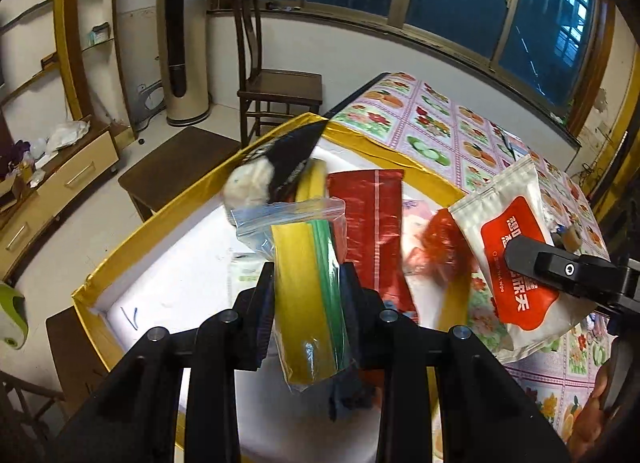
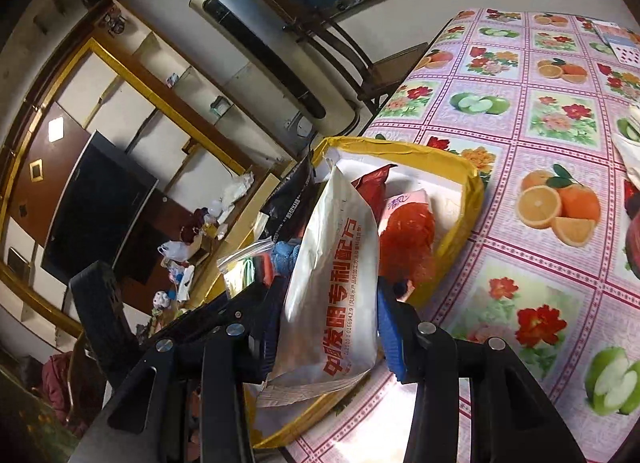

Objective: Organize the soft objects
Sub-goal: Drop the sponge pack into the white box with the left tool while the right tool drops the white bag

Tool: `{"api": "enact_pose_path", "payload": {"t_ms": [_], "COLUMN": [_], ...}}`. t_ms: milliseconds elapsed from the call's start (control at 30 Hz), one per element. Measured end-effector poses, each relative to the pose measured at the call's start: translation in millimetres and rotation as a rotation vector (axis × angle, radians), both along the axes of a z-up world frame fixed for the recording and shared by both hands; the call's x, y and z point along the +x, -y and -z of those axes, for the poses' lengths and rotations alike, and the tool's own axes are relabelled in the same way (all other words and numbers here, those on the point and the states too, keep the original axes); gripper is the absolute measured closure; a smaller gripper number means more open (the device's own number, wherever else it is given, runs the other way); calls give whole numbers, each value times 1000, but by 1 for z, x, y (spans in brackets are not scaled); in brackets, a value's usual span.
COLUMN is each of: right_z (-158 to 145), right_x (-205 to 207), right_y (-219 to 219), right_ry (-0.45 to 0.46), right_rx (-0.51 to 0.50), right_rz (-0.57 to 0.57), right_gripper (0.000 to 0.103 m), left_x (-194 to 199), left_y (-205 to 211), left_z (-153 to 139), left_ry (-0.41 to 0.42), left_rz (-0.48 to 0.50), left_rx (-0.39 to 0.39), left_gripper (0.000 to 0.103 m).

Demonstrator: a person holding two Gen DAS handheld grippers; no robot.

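- Left gripper (image 1: 308, 295): clamped on a clear zip bag (image 1: 310, 283) with yellow and green stuff inside, grip about mid-bag; zip end sticks up toward 11 o'clock, bottom hangs below the pads.
- Zip bag looks light, floppy and slick; plastic may slide in the pads. A hold across the filled middle is safer than the thin zip edge.
- Right gripper (image 2: 328, 327): clamped on a white wipes pack (image 2: 332, 279) with red print, gripped on the lower half, top pointing to 12 o'clock.
- Wipes pack likely soft, squashy, a bit heavier than the bag; film wrapper could crease. The sealed end or the flat middle is the best hold.
- Both items are held up over the yellow-rimmed white box (image 1: 168, 207); not resting in it.
- In the box behind them: red foil pouch (image 1: 374, 231) at 12 o'clock, red mesh thing (image 1: 440, 243) at 1 o'clock, black packet (image 1: 296, 155) against the far rim at 11 o'clock.
- Box sits on a fruit-print tablecloth (image 2: 540, 167); it runs off to 1–3 o'clock.
- Far back: wooden chair (image 1: 276, 79) at 11 o'clock, windows behind.
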State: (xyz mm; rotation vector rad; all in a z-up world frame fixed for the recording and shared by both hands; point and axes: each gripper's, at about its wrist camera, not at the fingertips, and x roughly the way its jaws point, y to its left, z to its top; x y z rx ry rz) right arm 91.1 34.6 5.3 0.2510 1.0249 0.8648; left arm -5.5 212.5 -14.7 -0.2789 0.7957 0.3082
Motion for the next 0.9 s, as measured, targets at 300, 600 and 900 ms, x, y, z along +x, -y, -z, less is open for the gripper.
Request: {"api": "enact_pose_path", "payload": {"t_ms": [300, 600, 900], "right_z": [24, 2, -11], "right_x": [0, -21, -43], "right_y": [-55, -35, 18], "right_ry": [34, 85, 71], "right_rx": [-172, -103, -8], "right_rz": [0, 0, 45], "right_gripper": [54, 34, 34], "left_x": [1, -8, -23], "left_y": [-24, -31, -16], "left_z": [19, 20, 3], "left_ry": [-1, 16, 70], "left_rz": [-74, -130, -148], "left_rx": [34, 34, 88], "left_gripper": [73, 43, 35]}}
